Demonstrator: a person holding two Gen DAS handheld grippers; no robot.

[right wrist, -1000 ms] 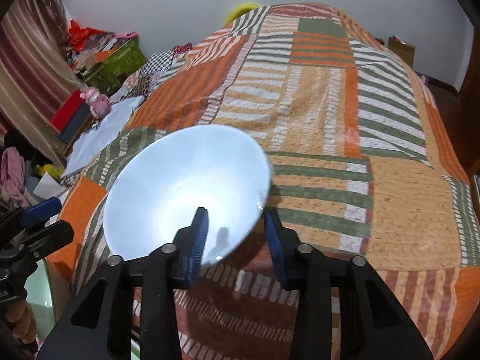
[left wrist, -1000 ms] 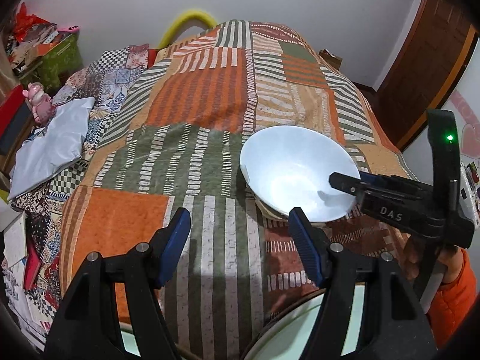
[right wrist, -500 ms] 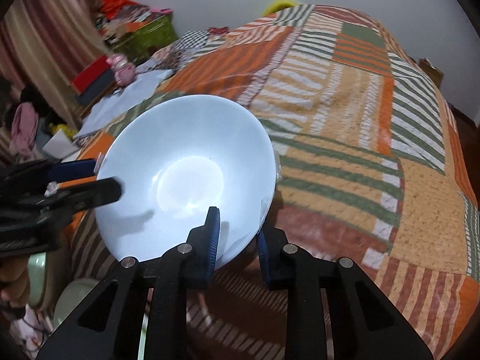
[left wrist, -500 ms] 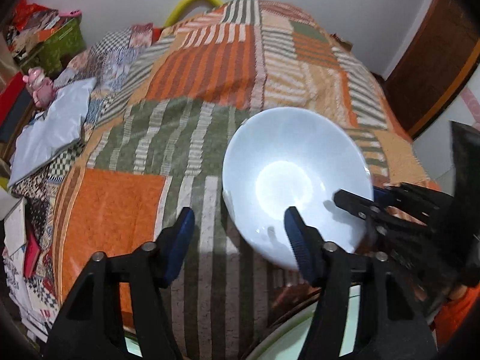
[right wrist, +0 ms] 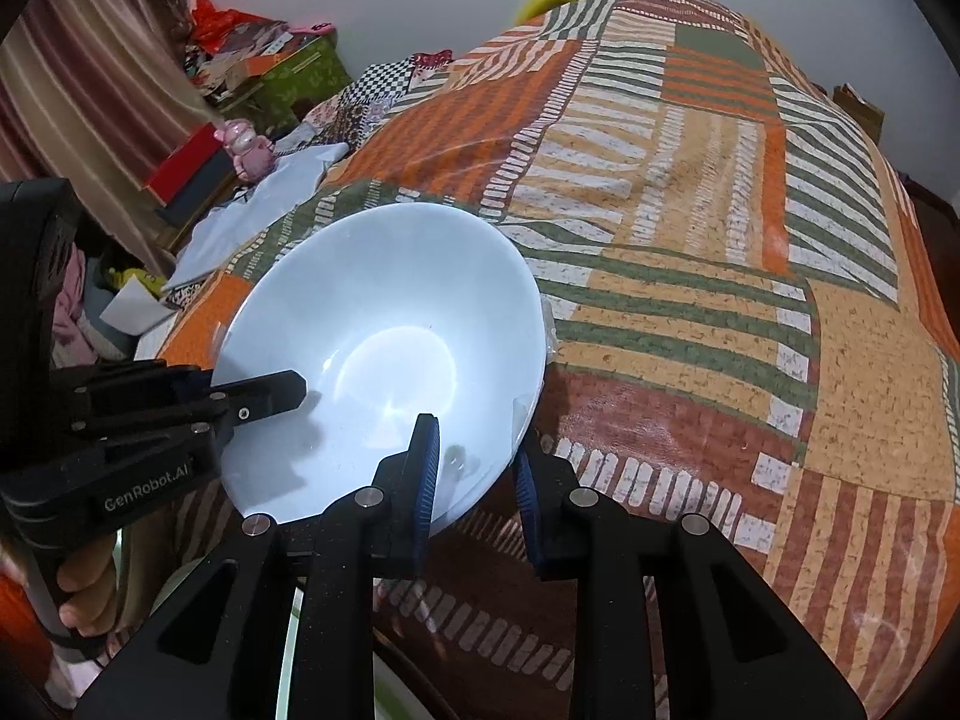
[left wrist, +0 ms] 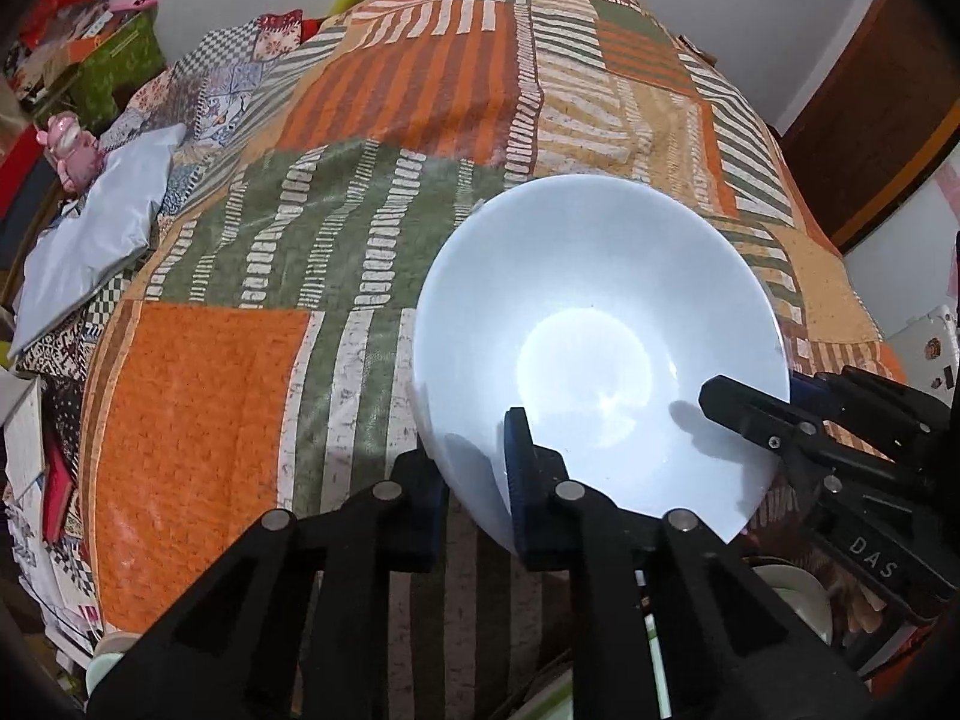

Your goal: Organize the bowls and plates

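We have the white bowl (left wrist: 594, 324) pinched at its rim by both left gripper (left wrist: 474, 480) and right gripper (right wrist: 477, 480); left's jaws just closed on it. Placement remains.

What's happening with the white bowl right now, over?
Left gripper jaws just closed on white bowl rim. Right gripper shut on the rim too. Bowl tilted over patchwork bedspread. Nothing in the way.

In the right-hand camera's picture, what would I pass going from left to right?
Striped curtain → pink toy figure → white bowl pinched at its rim by both grippers → patchwork bedspread → dark wooden furniture at the right edge.
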